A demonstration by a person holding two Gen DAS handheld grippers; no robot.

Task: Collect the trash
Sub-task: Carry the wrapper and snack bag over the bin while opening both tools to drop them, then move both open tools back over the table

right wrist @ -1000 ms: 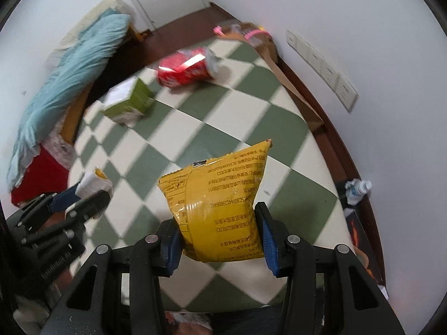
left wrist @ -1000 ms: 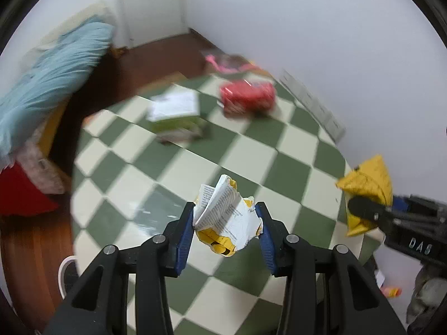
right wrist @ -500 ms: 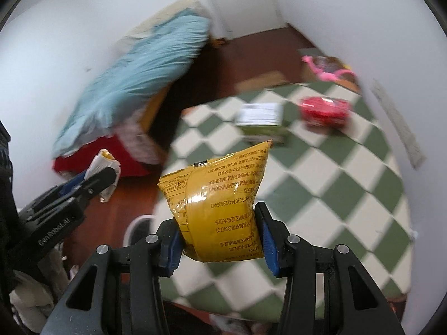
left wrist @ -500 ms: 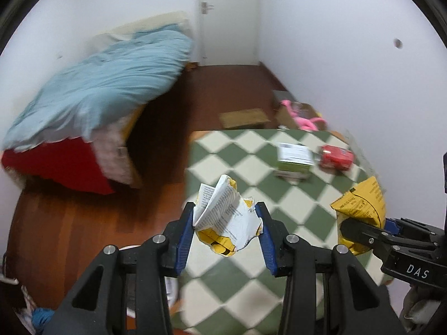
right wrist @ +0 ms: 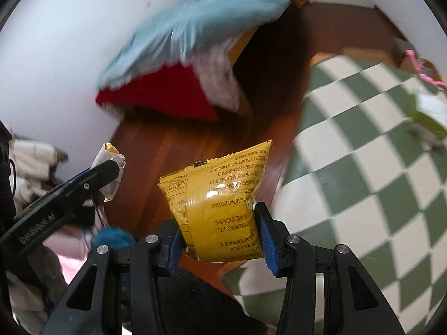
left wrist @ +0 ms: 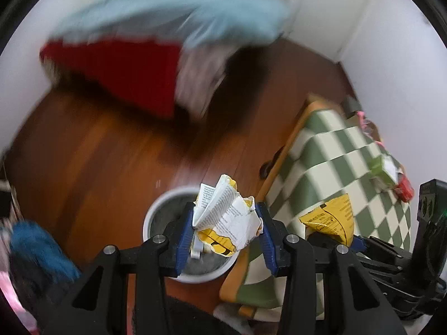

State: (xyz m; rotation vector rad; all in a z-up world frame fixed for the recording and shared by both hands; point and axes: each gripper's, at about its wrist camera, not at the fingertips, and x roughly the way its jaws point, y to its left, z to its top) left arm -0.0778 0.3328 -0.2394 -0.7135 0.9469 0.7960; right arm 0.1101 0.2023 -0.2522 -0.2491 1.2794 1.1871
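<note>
My left gripper (left wrist: 225, 231) is shut on a crumpled white and yellow wrapper (left wrist: 226, 220) and holds it above a white round bin (left wrist: 156, 212) on the wooden floor. My right gripper (right wrist: 220, 234) is shut on a yellow snack packet (right wrist: 218, 203). That packet also shows in the left wrist view (left wrist: 332, 222), to the right of the bin over the mat's edge. The left gripper with its wrapper (right wrist: 110, 167) shows at the left of the right wrist view.
A green and white checkered mat (left wrist: 335, 167) lies to the right, with a green box (left wrist: 384, 169) and a red packet (left wrist: 405, 189) on it. A bed with a blue blanket (left wrist: 173, 14) and red side (left wrist: 125, 69) stands behind. A blue fuzzy thing (left wrist: 36, 243) is at lower left.
Both grippers have swung left, off the mat and toward the wooden floor. The white bin has come under the left gripper. Both keep their hold on the trash.
</note>
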